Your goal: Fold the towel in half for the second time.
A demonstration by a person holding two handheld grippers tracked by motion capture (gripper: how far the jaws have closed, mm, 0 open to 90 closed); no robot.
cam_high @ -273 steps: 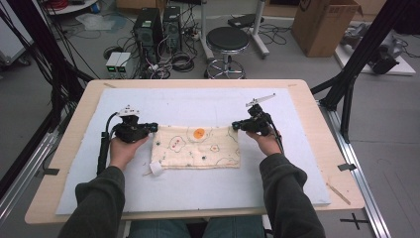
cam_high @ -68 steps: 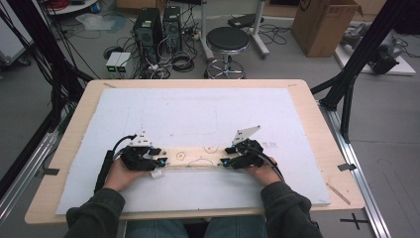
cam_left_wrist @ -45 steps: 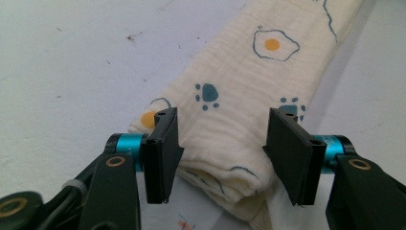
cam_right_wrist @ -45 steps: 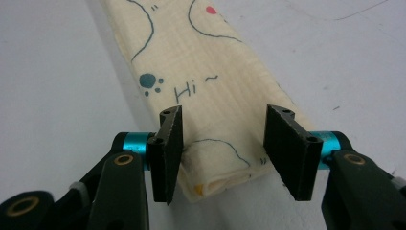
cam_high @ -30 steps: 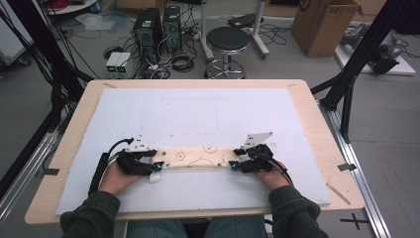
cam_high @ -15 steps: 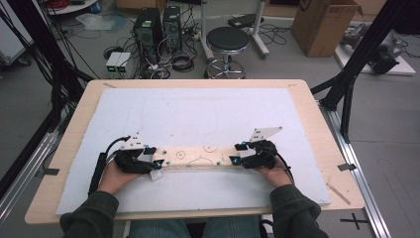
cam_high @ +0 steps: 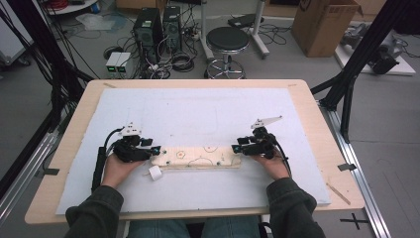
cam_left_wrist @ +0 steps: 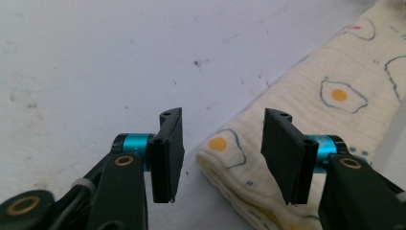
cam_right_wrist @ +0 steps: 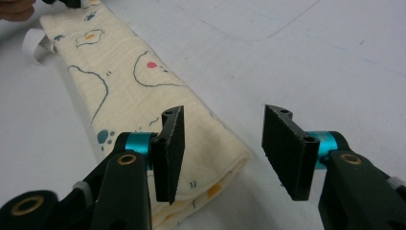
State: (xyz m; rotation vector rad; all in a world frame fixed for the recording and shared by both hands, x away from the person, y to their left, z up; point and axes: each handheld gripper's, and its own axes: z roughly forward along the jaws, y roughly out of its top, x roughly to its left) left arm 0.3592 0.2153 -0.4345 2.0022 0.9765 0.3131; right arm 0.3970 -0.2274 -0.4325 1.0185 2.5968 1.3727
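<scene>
High view, cloth: one cream cloth printed with fried eggs and outlines (cam_high: 200, 157), folded into a long narrow strip, lies across the near middle of the bench.
High view, bench: one wooden bench (cam_high: 74, 114) carries one pale blue-grey mat (cam_high: 198, 109) under the strip.
High view, label: one small white loop label (cam_high: 155, 172) sticks out at the strip's left end.
High view, grippers: two; the left gripper (cam_high: 153, 150) is at the strip's left end, the right gripper (cam_high: 238, 145) is at its right end.
High view, floor: one black round stool (cam_high: 227, 39) and one brown cardboard box (cam_high: 324, 22) stand behind the bench.
Left gripper view, fingers: two black fingers (cam_left_wrist: 168, 155) stand apart and have just been closing; the rounded end of the cloth (cam_left_wrist: 249, 158) lies between them, and no pad presses on it.
Left gripper view, eggs: two printed eggs with orange yolks are seen fully.
Right gripper view, fingers: two black fingers (cam_right_wrist: 170, 153) are apart and have just been closing; the corner of the cloth (cam_right_wrist: 143, 100) lies partly under the left one, not pinched.
Right gripper view, label: the white loop (cam_right_wrist: 36, 45) is at the far end.
</scene>
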